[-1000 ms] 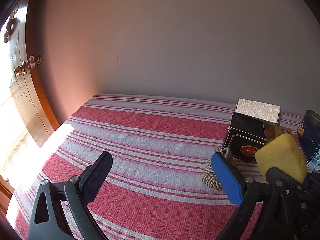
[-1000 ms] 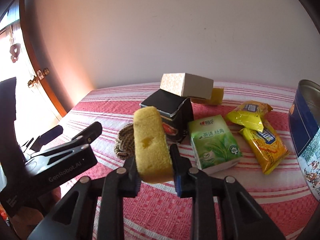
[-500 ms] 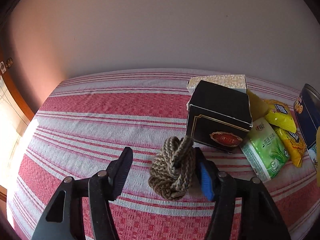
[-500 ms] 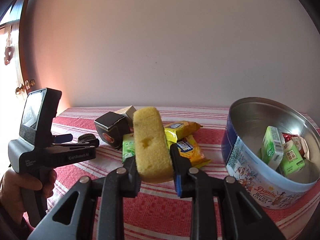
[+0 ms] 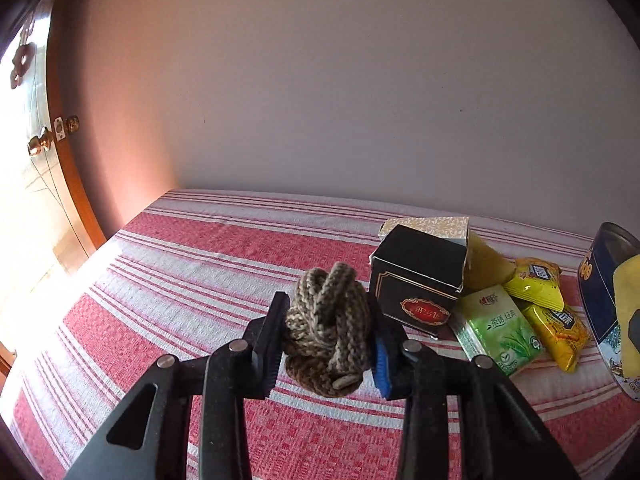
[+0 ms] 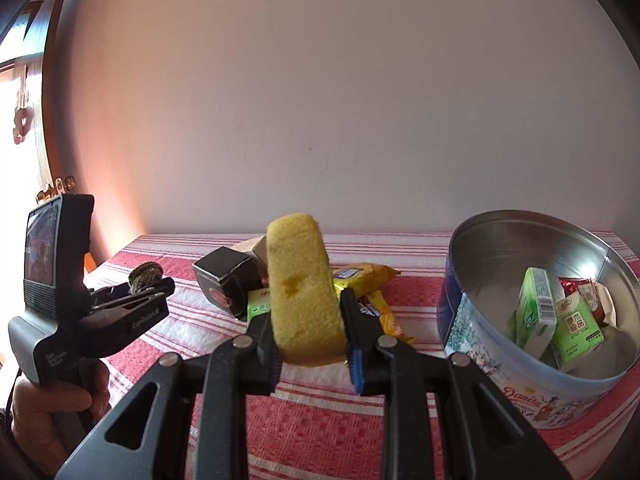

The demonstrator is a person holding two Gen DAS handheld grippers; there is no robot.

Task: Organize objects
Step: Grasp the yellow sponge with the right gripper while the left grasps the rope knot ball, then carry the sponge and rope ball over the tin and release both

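Left wrist view: left gripper point(image 5: 326, 340) clamped on a bundle of knotted brown rope point(image 5: 327, 330), both pads pressed into it, lower centre of frame. Just right of it sit a black box point(image 5: 418, 280), a green tea packet point(image 5: 496, 328) and yellow snack packets point(image 5: 554, 316) on the red-striped cloth point(image 5: 200, 280). Only a sliver of the blue tin point(image 5: 596, 284) shows at the right edge.

Right wrist view: right gripper point(image 6: 308, 336) closed on a yellow sponge point(image 6: 302, 280), standing upright at frame centre. Here the cookie tin point(image 6: 520, 384) is seen whole at lower right, open, with green cartons point(image 6: 538, 308) and a red packet inside. The left gripper point(image 6: 132, 292) appears from the side at lower left, rope tip visible, a hand point(image 6: 48, 408) on its handle.
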